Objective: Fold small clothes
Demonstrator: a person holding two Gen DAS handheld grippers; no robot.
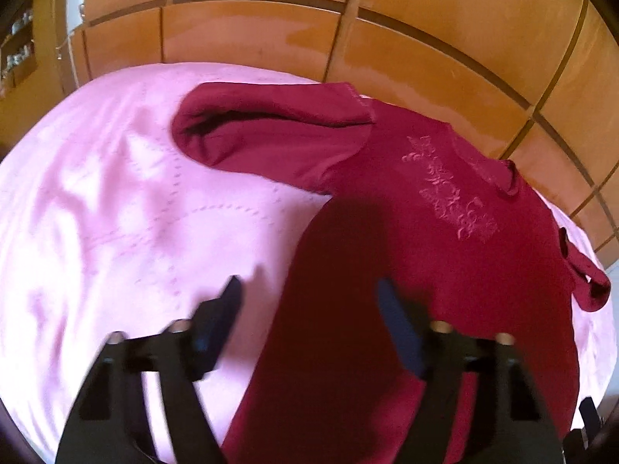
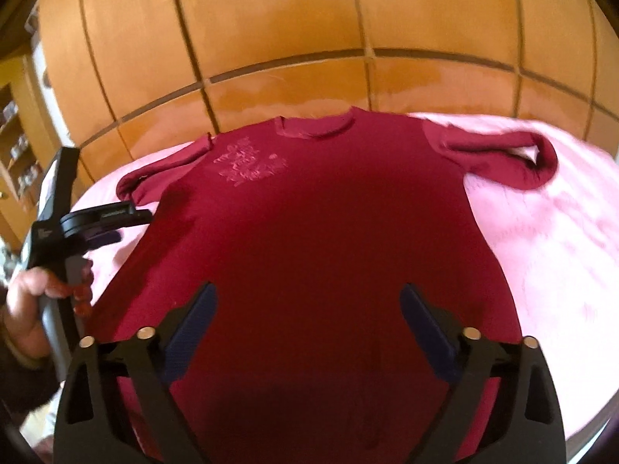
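Dark red long-sleeved top (image 2: 309,232) lies spread face up on the pink quilted bedspread (image 1: 96,212), neckline toward the orange tiled wall (image 2: 271,38), embroidered motif (image 2: 247,166) on the chest. Both sleeves are already bent inward beside the body: one (image 1: 271,131) seen in the left wrist view, the other (image 2: 510,154) on the far side of the top. Right gripper (image 2: 305,328) hovers over the lower half of the top, jaws spread wide, nothing between them. Left gripper (image 1: 309,317) is also wide open and empty, one finger over bedspread, the other over the top's side edge; frame is motion-blurred, so whether a fingertip touches the cloth is hard to say. From the right wrist view the left gripper sits just beside the top's edge, below the sleeve, with the person's hand (image 2: 27,297) on its handle. Step looks like the setup for a side fold, body not yet folded. Next move probably calls for each gripper to pinch one layer of the top's edge and carry it across the middle without dragging the rest.
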